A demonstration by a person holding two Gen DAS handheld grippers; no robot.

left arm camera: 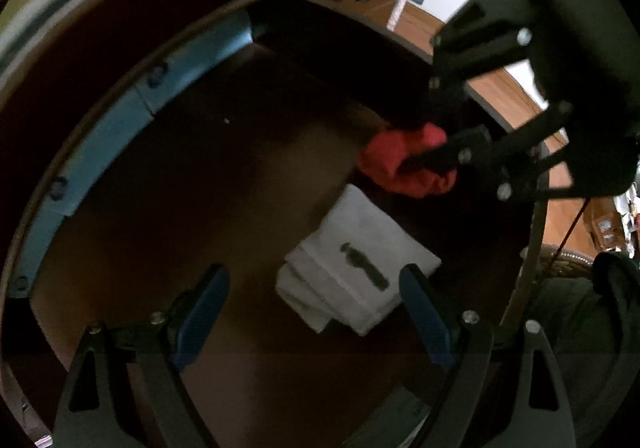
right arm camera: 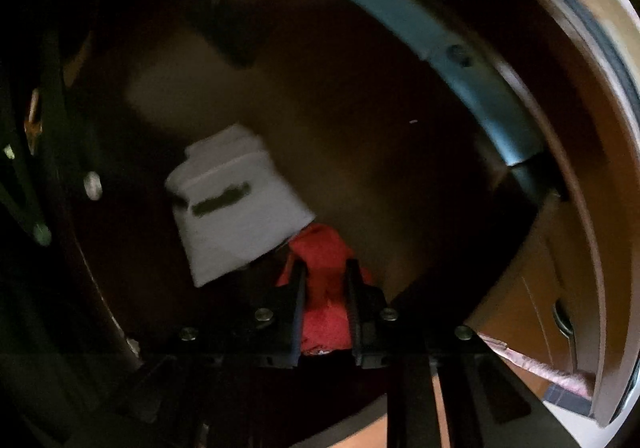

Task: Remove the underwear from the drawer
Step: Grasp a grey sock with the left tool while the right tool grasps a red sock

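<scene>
Red crumpled cloth underwear (right arm camera: 324,288) sits pinched between my right gripper (right arm camera: 325,304) pads, inside the dark wooden drawer (left arm camera: 160,184). My left gripper (left arm camera: 316,312) hangs spread wide above a folded white garment (left arm camera: 356,260).

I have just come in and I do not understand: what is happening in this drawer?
A person works with two handheld grippers over an open drawer. The right gripper is shut on a red piece of underwear lying in the drawer. The left gripper hangs open above a folded white garment, not touching it.
</scene>
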